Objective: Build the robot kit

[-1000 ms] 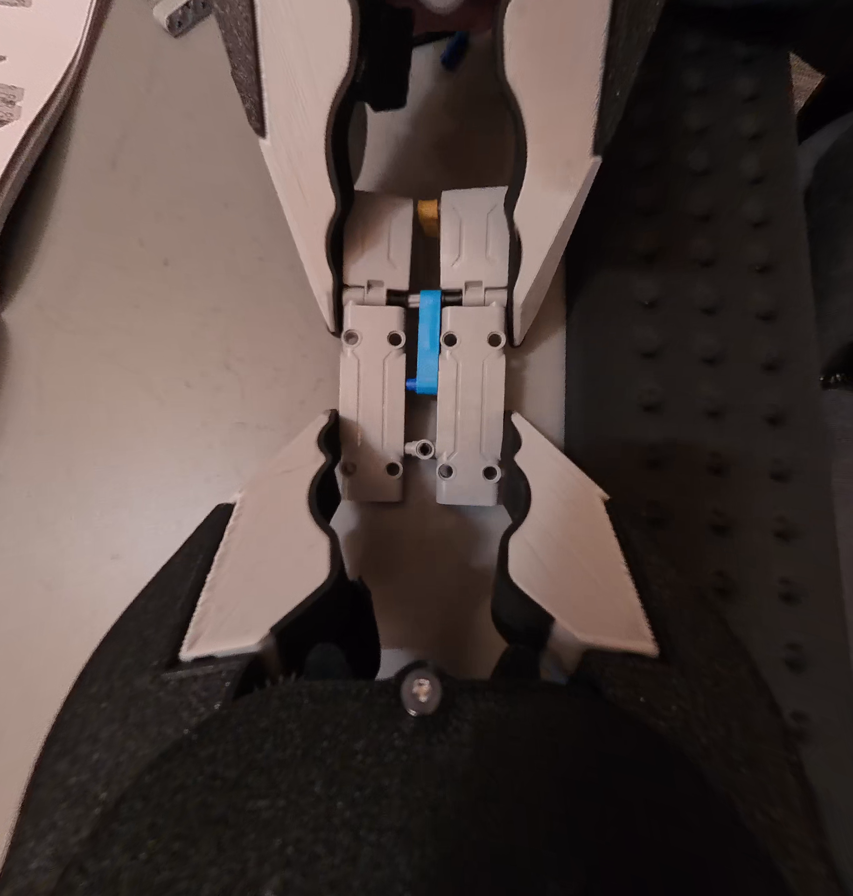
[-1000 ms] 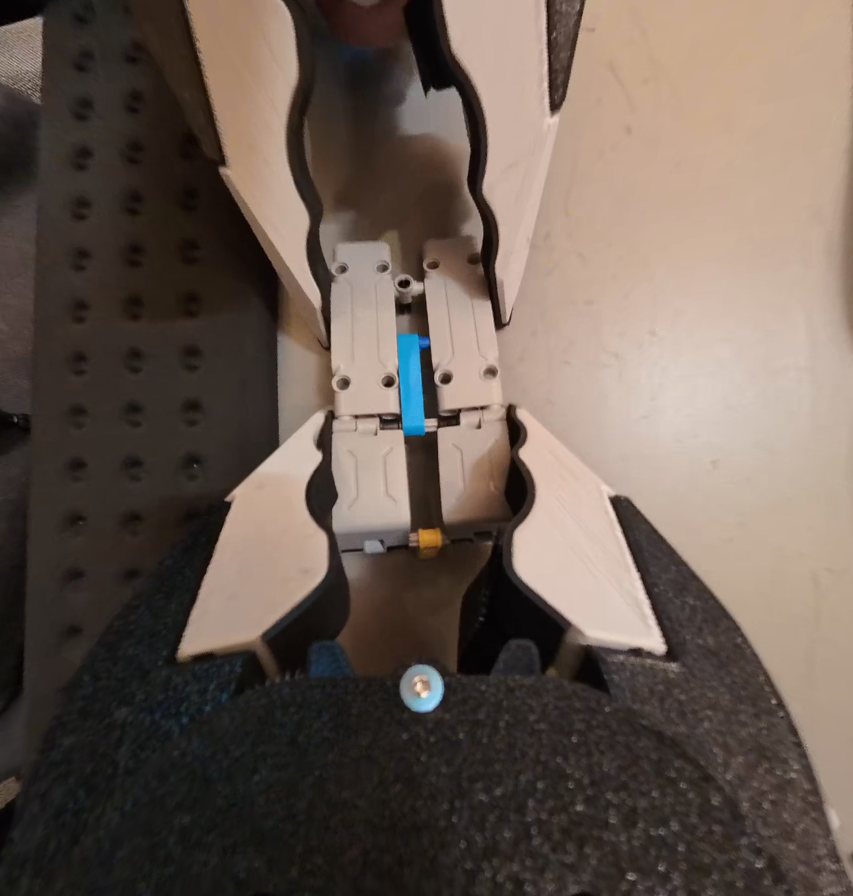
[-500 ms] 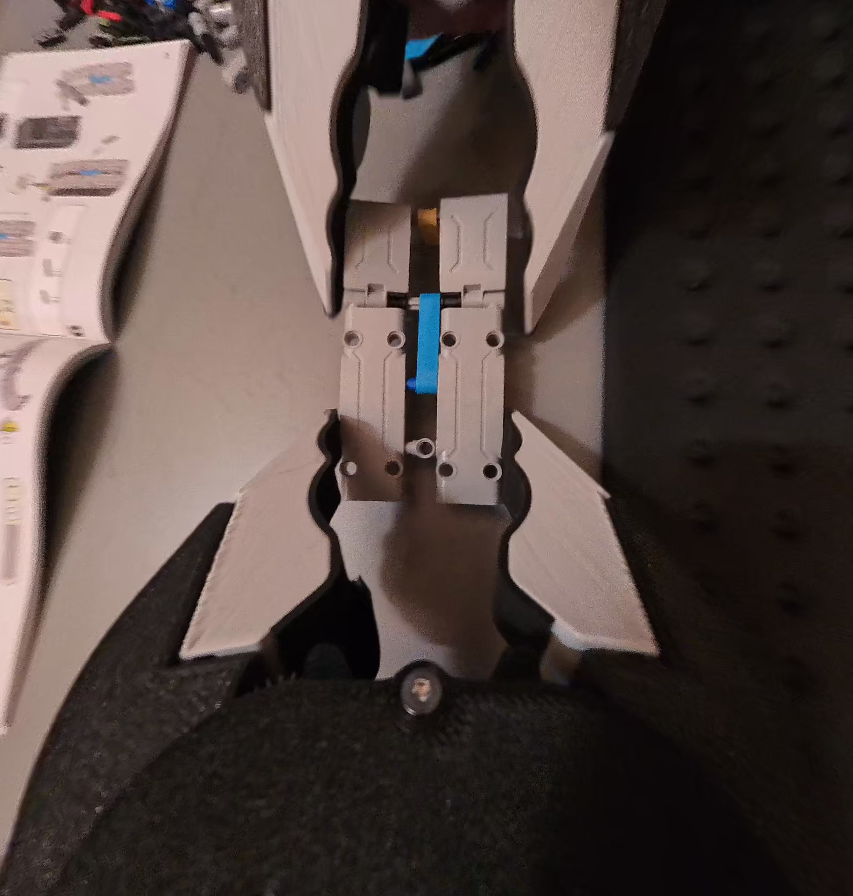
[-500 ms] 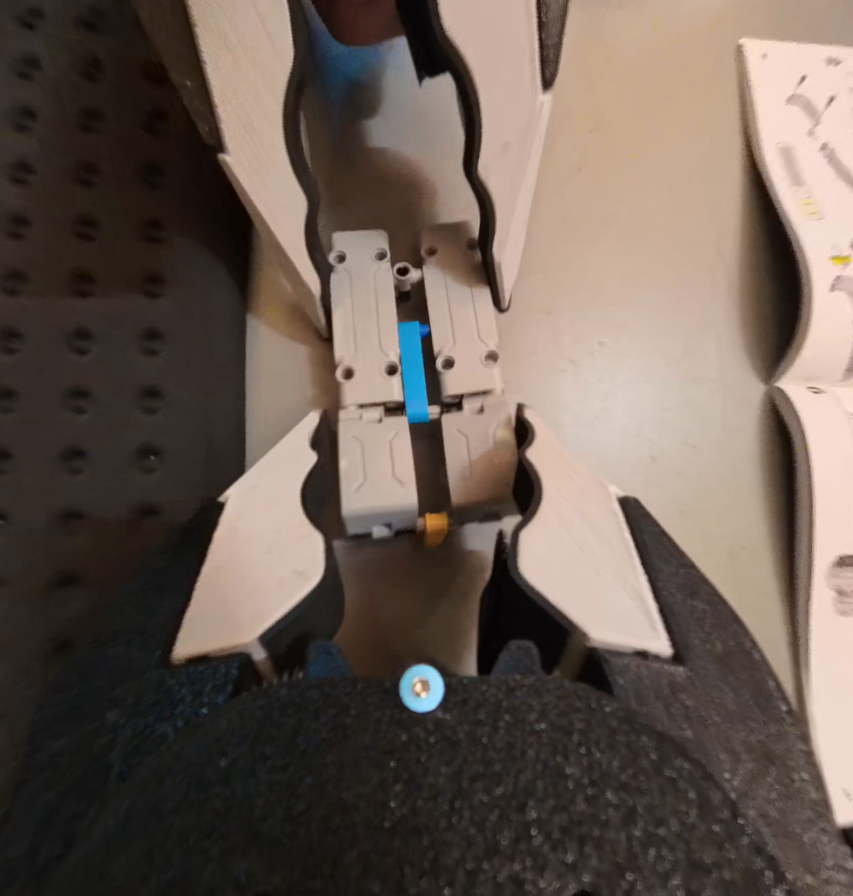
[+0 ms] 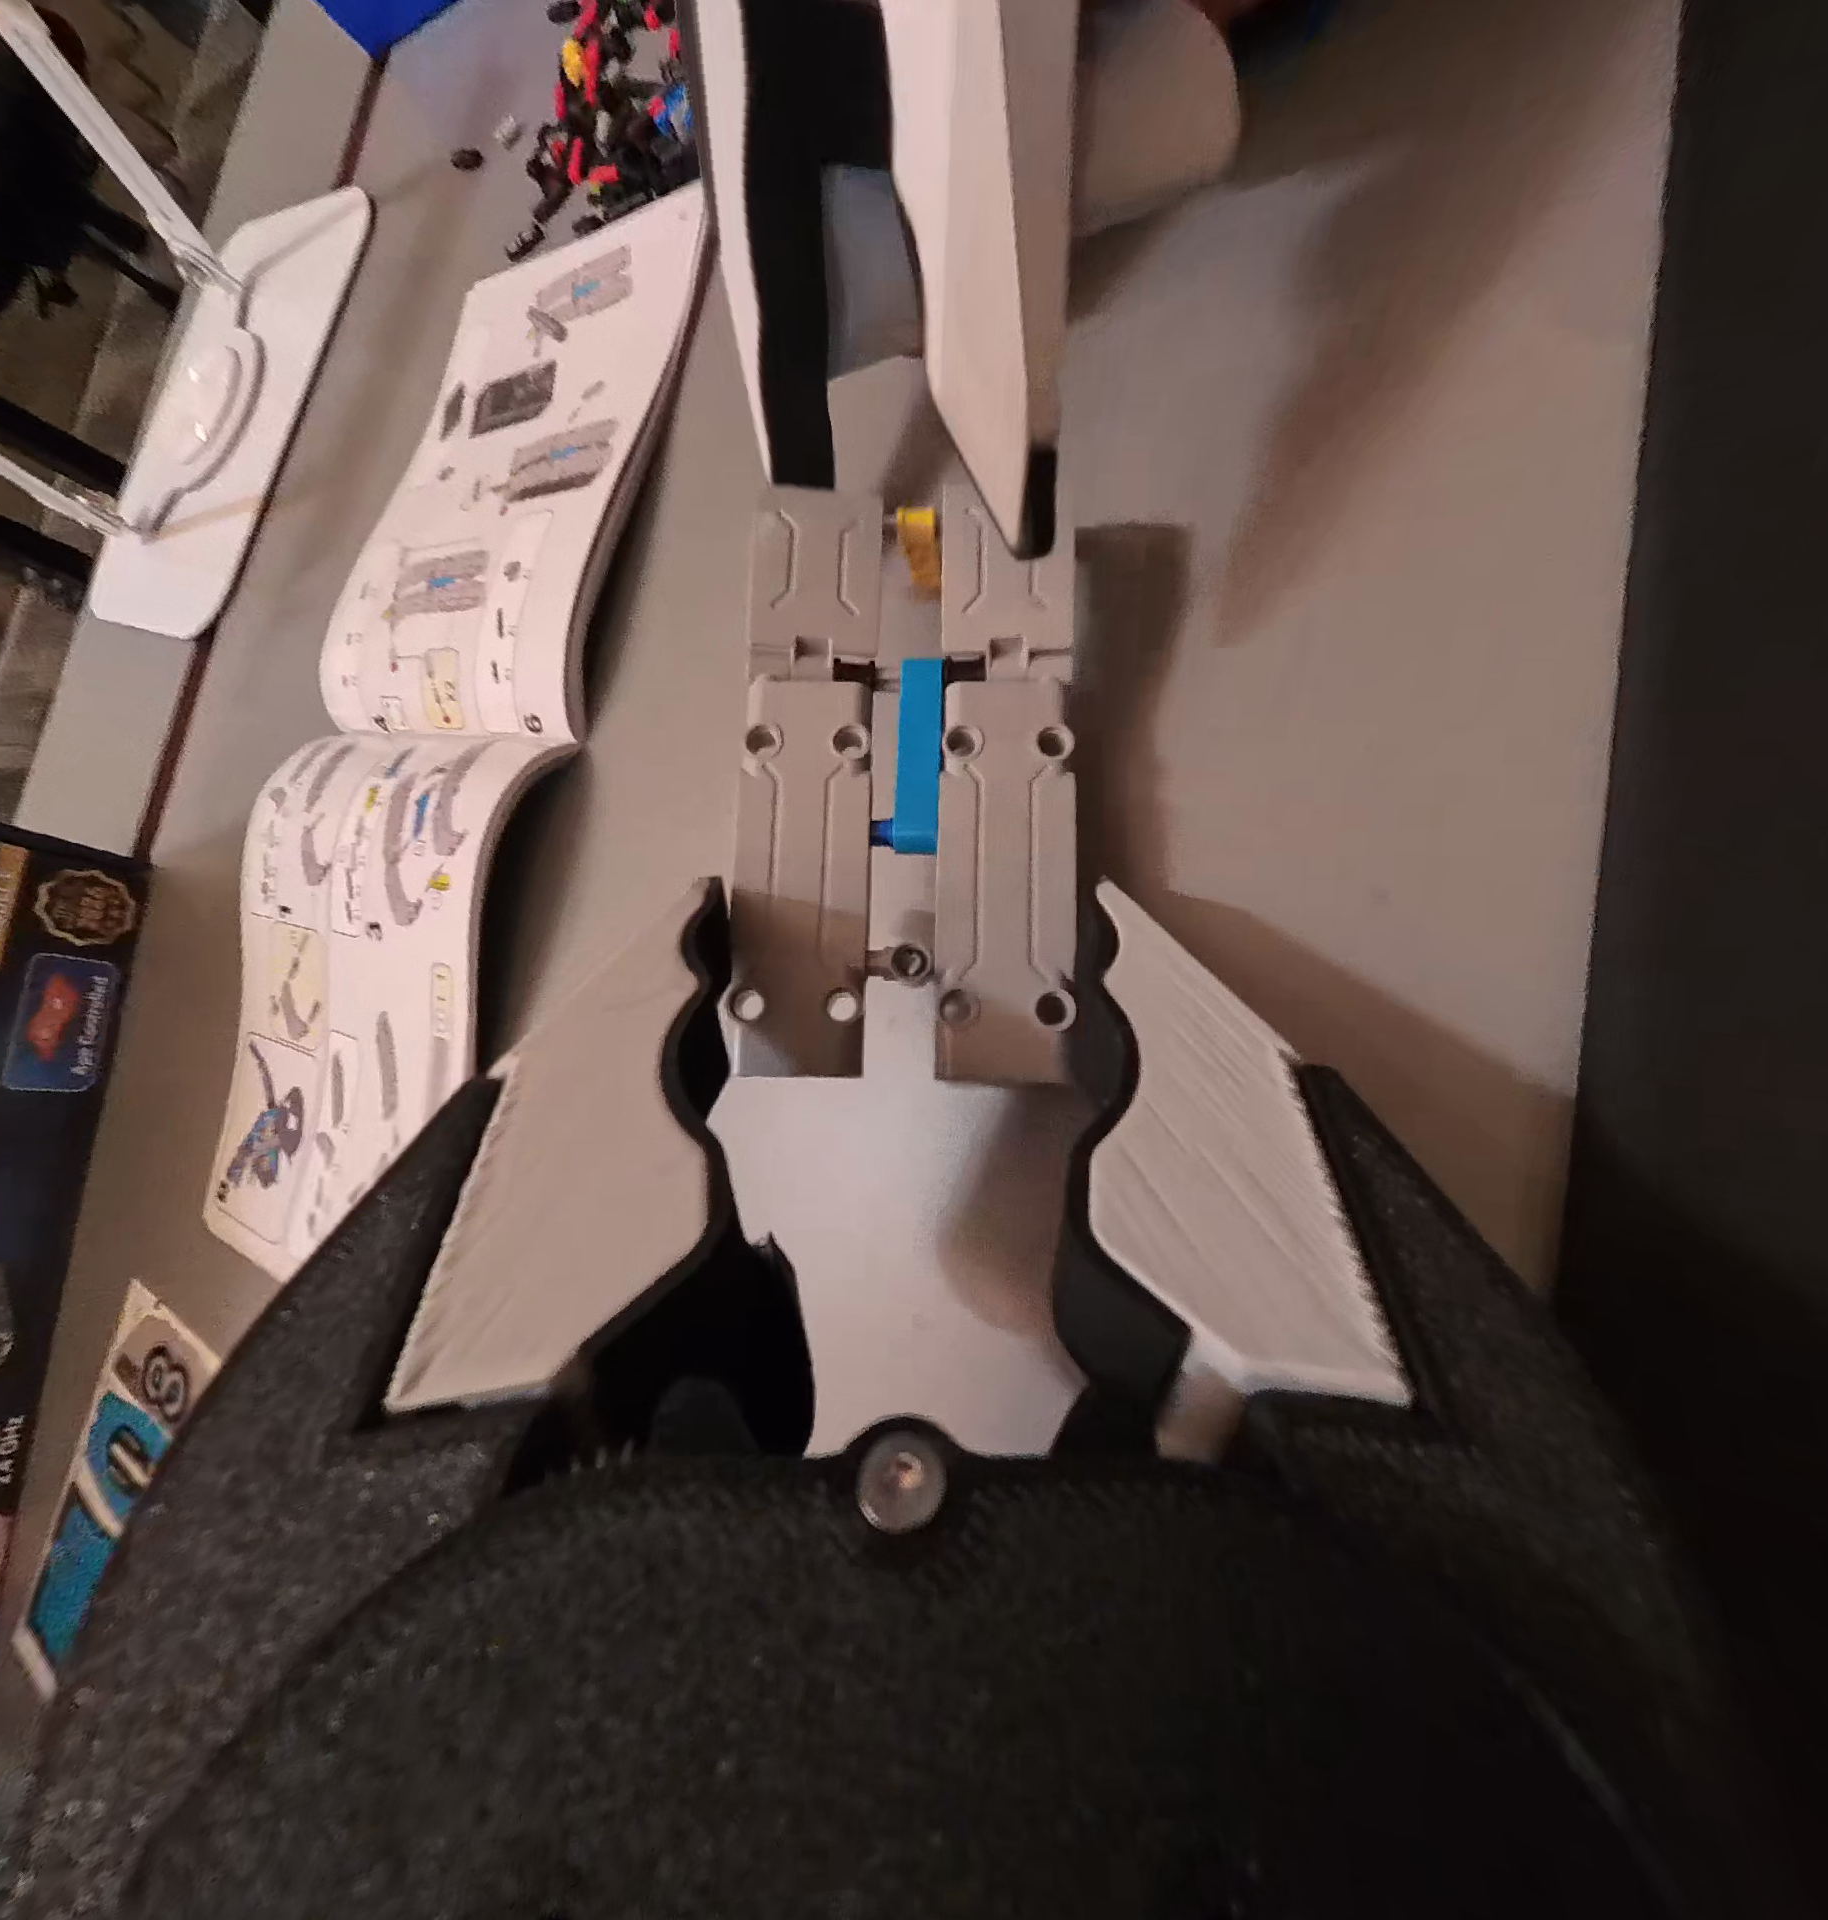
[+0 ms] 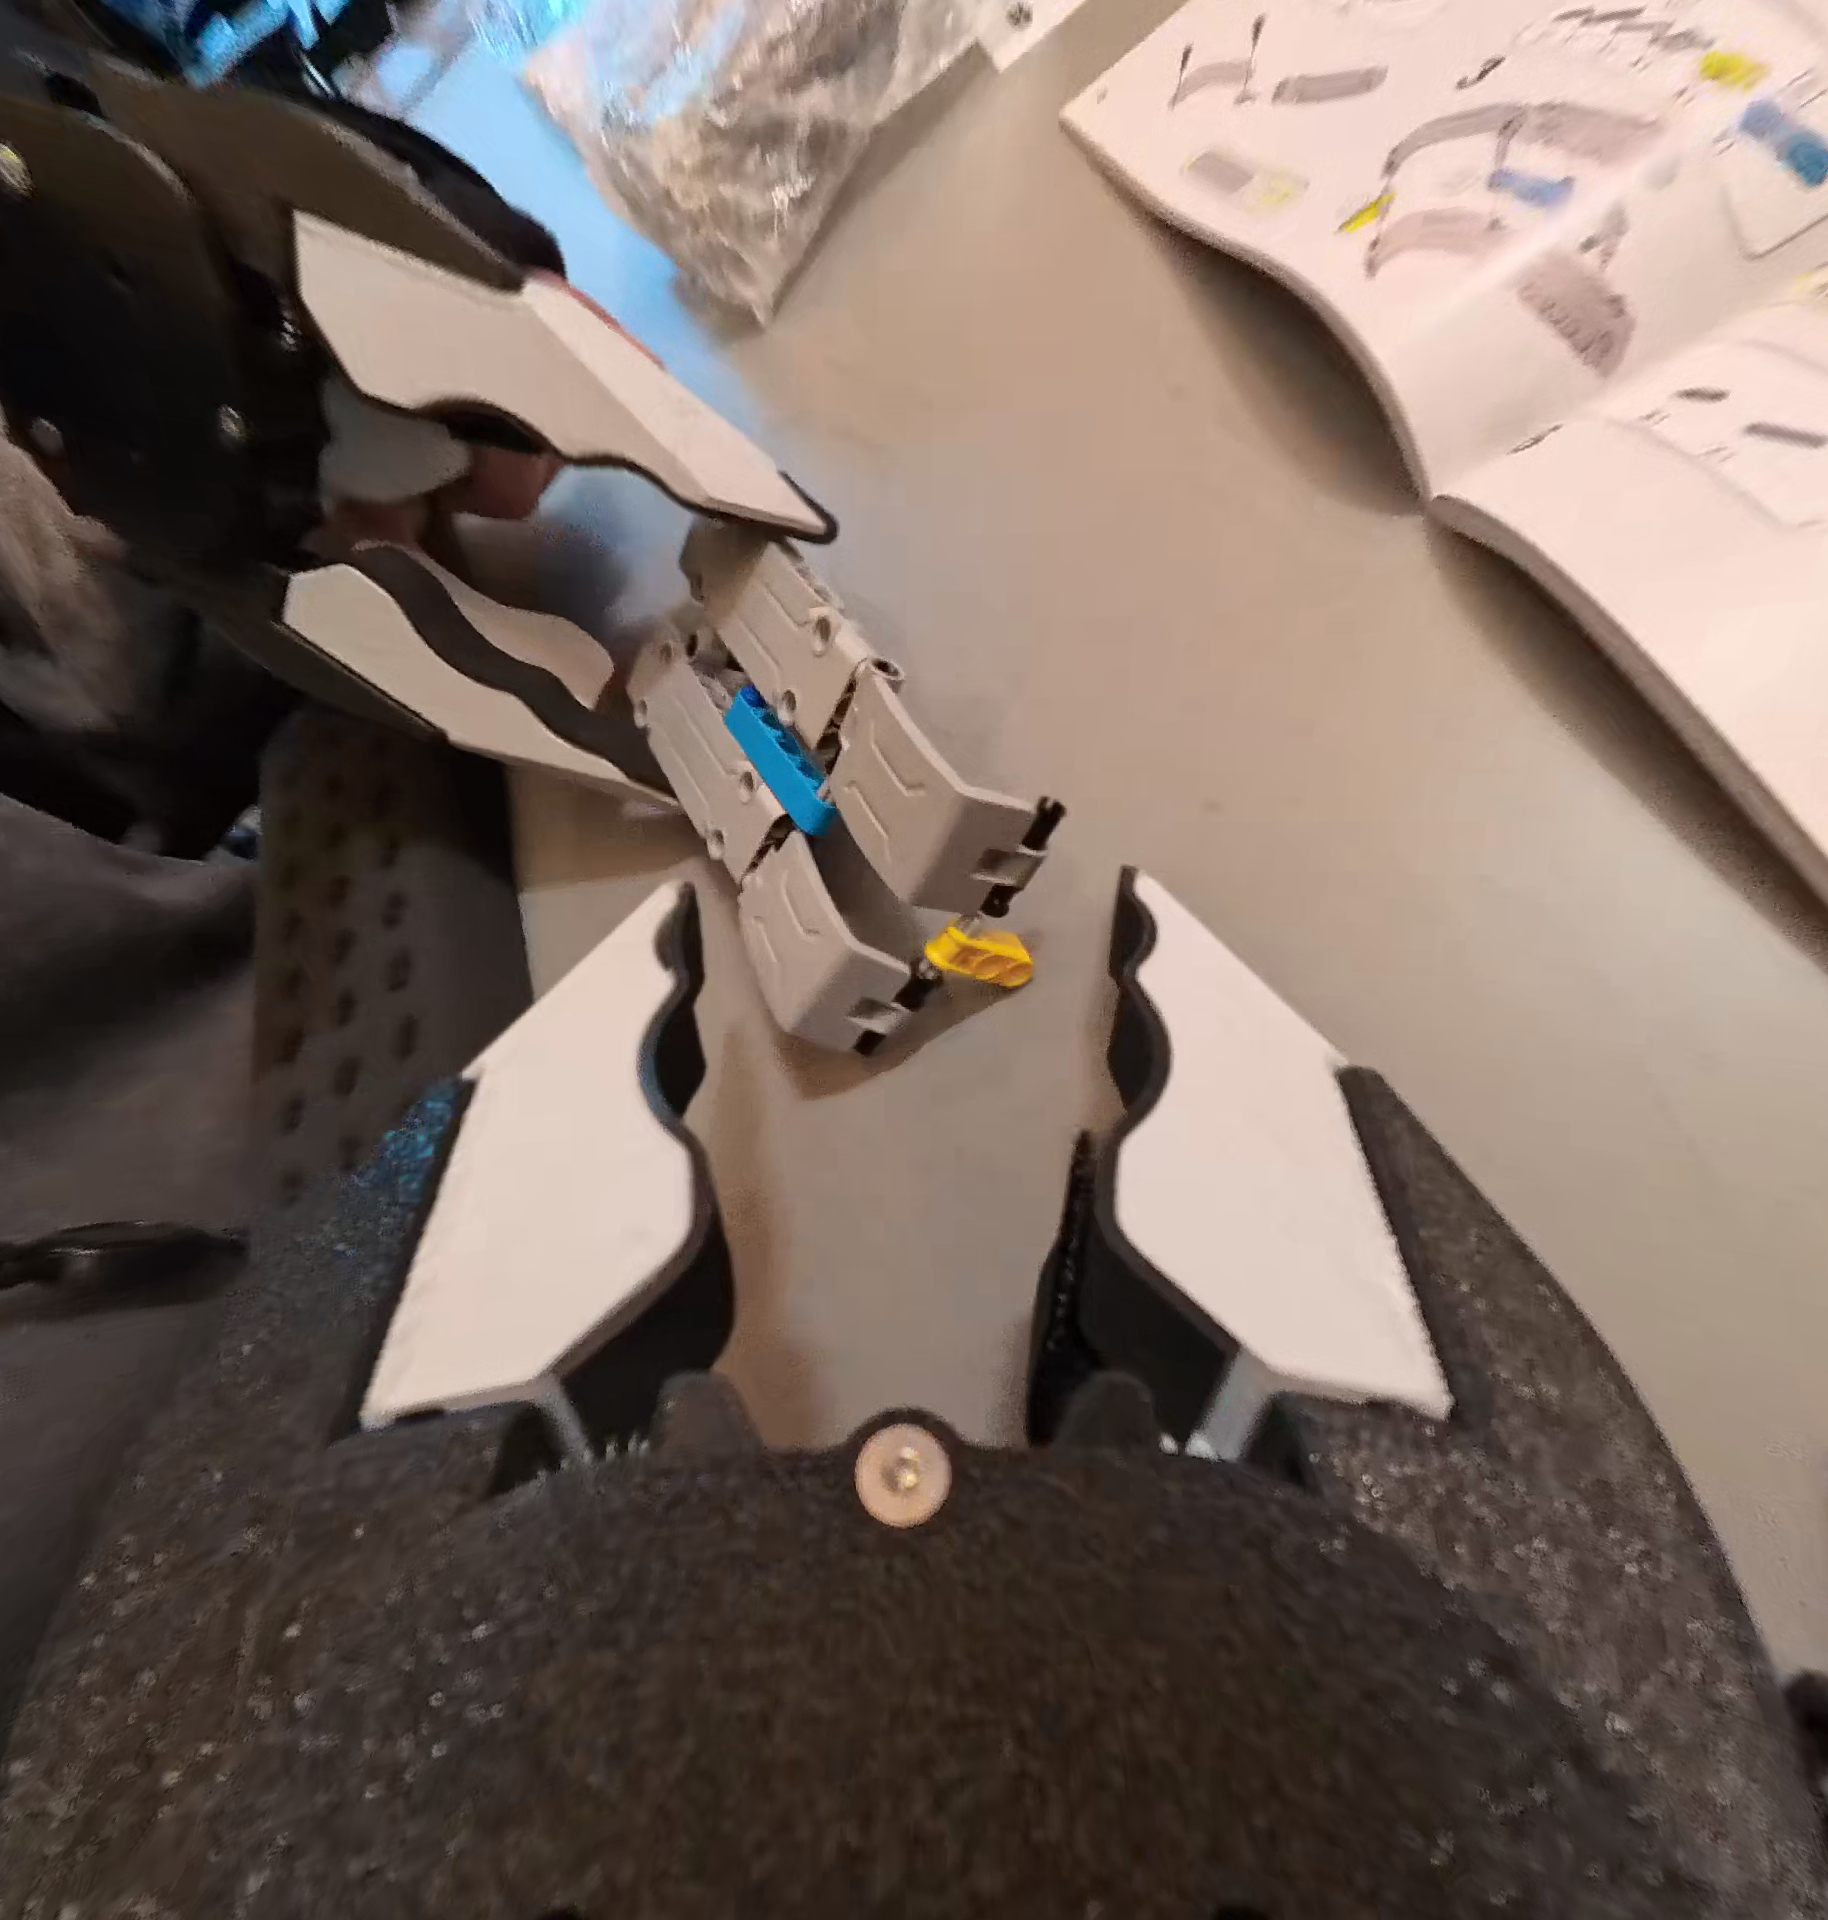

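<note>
A grey table (image 5: 1305,727) fills both views. An open instruction booklet (image 5: 453,727) lies flat on it, to the left in my left wrist view. A dark mat with rows of holes (image 6: 338,935) lies along the table's other side.

The left claw (image 5: 910,904) is closed narrow on a grey hinged block assembly (image 5: 806,831). Its two fingers press the long sides of the assembly's near end. In this view the assembly's long axis runs straight ahead, in line with the fingers.

The right claw (image 6: 905,888) stands wide and holds nothing. In its own view the assembly slants from upper left down toward the middle. The free end sits in the gap between the two fingertips and nearer the left one. I see clear table between that end and the right finger. Whether the left finger touches it, I cannot tell through the blur.

So the two claws face each other along the assembly. The left one grips one end and the right one is open around the other.

A blue beam (image 6: 775,764) sits in the slot between the two grey halves, lying along their length at the hinge. A small yellow piece (image 6: 977,956) sticks out sideways from the free end, just ahead of the right claw's opening and touching neither finger.
</note>
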### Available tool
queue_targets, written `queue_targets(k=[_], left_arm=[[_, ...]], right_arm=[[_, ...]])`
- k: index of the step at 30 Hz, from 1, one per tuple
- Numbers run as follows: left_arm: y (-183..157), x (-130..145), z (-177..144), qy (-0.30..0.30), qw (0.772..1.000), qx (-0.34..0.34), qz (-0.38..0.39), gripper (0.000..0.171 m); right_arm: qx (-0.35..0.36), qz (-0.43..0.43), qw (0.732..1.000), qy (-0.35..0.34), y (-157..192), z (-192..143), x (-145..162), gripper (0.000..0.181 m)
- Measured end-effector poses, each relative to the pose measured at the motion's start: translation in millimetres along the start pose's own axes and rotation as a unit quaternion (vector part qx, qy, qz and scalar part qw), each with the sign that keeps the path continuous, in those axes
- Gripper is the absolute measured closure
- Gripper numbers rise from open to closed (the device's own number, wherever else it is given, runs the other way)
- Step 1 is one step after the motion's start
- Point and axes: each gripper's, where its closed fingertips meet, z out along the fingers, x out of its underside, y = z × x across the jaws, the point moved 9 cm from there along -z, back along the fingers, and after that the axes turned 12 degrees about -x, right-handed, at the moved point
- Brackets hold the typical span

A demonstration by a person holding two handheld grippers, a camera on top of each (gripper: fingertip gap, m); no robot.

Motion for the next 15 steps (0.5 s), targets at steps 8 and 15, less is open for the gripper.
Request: queue_targets(k=[8, 15], left_arm=[[4.0, 6.3, 5.8, 0.017, 0.997, 0.032, -0.07, 0.105], [8.2, 0.2, 8.5, 0.008, 0.987, 0.096, -0.128, 0.105]], right_arm=[[0.035, -0.031, 0.999, 0.019, 3.4, 5.3, -4.3, 0.133], [0.05, -0.091, 0.995, -0.007, 13.6, -8.7, -8.7, 0.169]])
